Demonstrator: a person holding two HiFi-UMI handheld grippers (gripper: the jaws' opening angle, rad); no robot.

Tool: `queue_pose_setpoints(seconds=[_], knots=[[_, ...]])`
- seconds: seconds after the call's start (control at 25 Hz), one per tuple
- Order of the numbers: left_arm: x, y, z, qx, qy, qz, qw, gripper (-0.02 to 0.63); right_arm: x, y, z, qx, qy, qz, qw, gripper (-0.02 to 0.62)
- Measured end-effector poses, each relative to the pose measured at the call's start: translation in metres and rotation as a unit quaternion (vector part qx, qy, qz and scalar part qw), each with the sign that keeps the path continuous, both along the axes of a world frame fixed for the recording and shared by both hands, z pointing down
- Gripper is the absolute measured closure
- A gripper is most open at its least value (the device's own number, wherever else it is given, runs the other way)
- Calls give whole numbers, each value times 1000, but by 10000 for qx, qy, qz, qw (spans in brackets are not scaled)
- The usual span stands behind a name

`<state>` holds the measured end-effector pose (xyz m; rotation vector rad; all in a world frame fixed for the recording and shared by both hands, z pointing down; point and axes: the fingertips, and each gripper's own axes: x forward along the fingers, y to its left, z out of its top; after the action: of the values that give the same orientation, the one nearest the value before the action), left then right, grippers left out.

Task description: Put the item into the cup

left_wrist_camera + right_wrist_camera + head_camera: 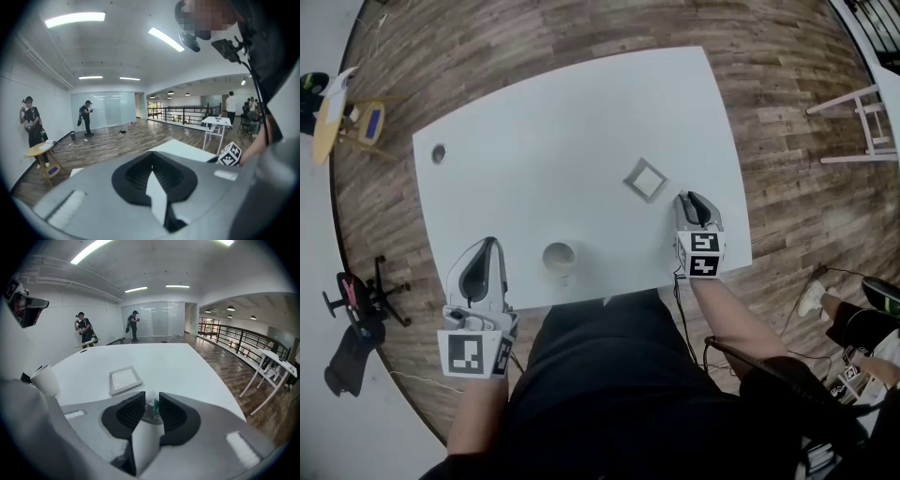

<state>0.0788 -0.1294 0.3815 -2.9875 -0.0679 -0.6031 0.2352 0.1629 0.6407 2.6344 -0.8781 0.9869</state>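
Bright ceiling strip lights (75, 18); fisheye edges dark, warped.

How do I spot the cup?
Find the big white table. At the middle of its near edge stands a round, off-white paper cup. The grey square tray beyond it lies flat, but the cup is tall and hollow.

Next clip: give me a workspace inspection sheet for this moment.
Surface: white table, wooden floor beneath.
Job's things: paper cup upright near the front edge; small clear item in right tongs.
Clutter: square tray beyond the right tongs; round hole in a far corner.
Grippers: left tongs shut, empty; right tongs shut on item.
Cables: black cable under table edge.
Surroundings: yellow side table, two people by far wall.
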Motion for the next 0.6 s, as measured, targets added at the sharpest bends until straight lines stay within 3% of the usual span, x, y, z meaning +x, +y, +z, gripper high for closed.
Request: queue_pose_setpoints(seconds=[0.6], knots=[[-2, 3, -4, -46, 102, 84, 9999, 604, -9, -2, -6, 99, 44, -37, 9999, 572]])
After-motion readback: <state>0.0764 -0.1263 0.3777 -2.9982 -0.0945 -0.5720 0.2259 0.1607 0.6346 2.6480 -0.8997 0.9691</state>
